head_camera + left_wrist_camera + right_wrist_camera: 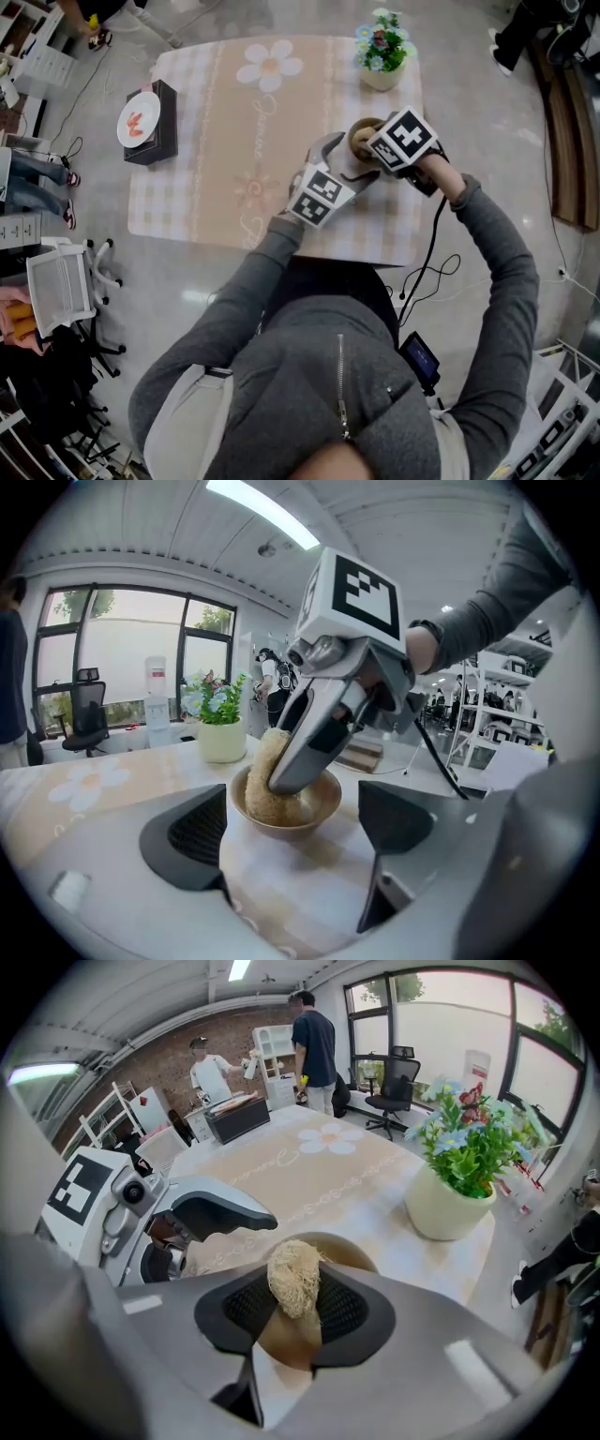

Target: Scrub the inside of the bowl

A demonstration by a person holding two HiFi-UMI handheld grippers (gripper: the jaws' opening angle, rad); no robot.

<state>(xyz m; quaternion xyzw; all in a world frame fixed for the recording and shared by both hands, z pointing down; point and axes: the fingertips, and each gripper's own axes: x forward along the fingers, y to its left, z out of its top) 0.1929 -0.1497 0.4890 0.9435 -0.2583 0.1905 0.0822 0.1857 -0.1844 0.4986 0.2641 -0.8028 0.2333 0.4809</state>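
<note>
As the right claw [296, 1297] pressed its pinched scrubber [294, 1274] inside the bowl [281, 829], the left claw [292, 808] gaped empty; steadying the rim probably came next.

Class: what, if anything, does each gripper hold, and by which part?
The right gripper pinches the fibrous scrubber by its sides, its end in the bowl. The left gripper holds nothing: its jaws stand apart, clamping nothing.

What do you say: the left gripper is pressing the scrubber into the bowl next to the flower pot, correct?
Wrong gripper: the right gripper presses the scrubber into the bowl next to the flower pot, as the right gripper view shows.
</note>
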